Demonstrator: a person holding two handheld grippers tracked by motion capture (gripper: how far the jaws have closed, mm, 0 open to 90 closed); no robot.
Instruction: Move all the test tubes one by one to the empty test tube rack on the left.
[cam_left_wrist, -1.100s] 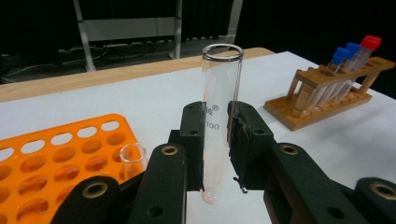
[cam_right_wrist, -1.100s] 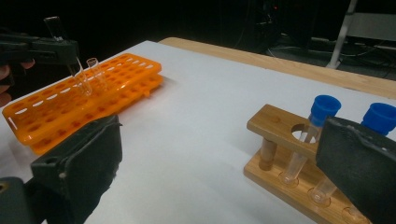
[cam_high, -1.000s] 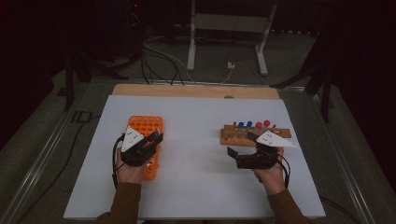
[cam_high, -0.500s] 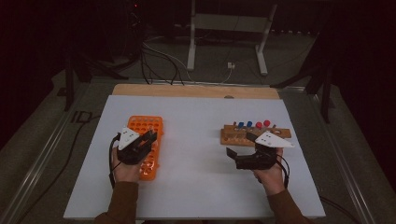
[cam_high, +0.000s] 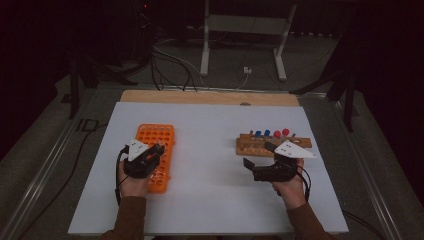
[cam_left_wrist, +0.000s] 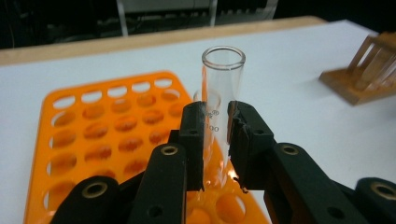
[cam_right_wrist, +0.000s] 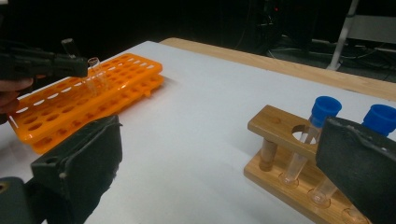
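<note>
A: Tube is pinched upright between the jaws of the left gripper, just over the near end of the orange rack. Its open mouth is up; its base is seen low between the jaws, just above a hole.

B: Is it seated in that hole yet?

A: That cannot be told for certain. The base appears above the rack rather than inside it, so the tube is judged not yet seated.

B: What could go wrong?

A: If the tube is lowered off-centre, its base could be caught on the rim between two holes. Pushed down against that, the glass could be tipped in the jaws or slid upward through them. Smooth, bare glass is held here, so little grip is offered.

B: And if the jaws are opened early?

A: The tube could be dropped beside the hole and rolled across the table, away from the rack.

B: Where is the other gripper?

A: The right gripper is held well to the right of the rack, just in front of the wooden stand with its capped tubes. Its jaws are spread wide with nothing between them.

B: Any risk there?

A: A careless sweep of those spread jaws could knock the stand, since it is so near them.
</note>
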